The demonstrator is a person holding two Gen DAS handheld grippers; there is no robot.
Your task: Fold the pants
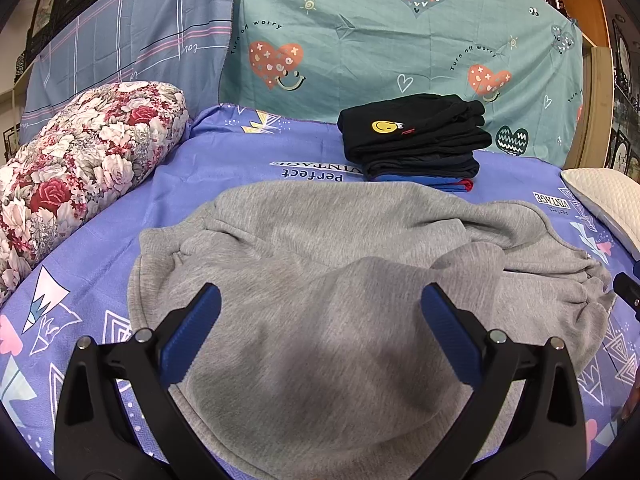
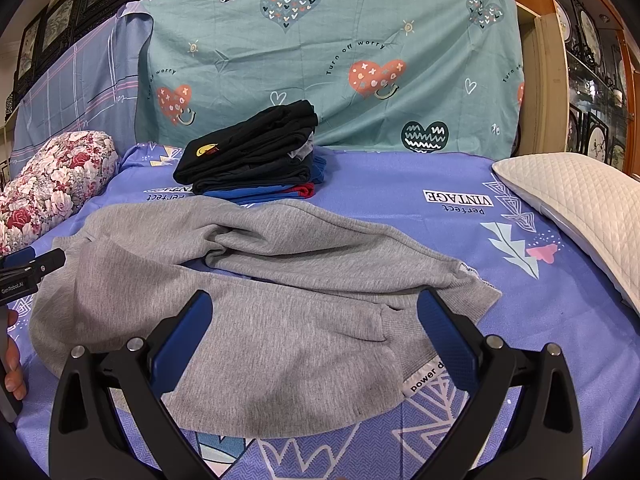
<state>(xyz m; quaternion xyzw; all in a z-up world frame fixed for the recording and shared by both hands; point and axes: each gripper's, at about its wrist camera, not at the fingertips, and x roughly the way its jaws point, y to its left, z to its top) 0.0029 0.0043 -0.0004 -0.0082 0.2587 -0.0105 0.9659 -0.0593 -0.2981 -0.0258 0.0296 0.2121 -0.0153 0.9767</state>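
Grey sweatpants point(image 1: 320, 280) lie loosely spread and rumpled on the purple printed sheet point(image 1: 100, 272). In the right wrist view the grey sweatpants point(image 2: 256, 288) show their ribbed waistband with a white label at the right, the legs running left. My left gripper point(image 1: 320, 308) hovers open over the cuff end, blue pads wide apart, nothing between them. My right gripper point(image 2: 314, 312) hovers open over the waist end, also holding nothing. The left gripper point(image 2: 32, 268) shows at the left edge of the right wrist view, held by a hand.
A stack of folded dark clothes point(image 1: 416, 140) with a yellow smiley sits behind the pants. A floral bolster point(image 1: 80, 168) lies at left, a white quilted pillow point(image 2: 576, 208) at right. Teal and blue sheets point(image 2: 320, 60) hang behind.
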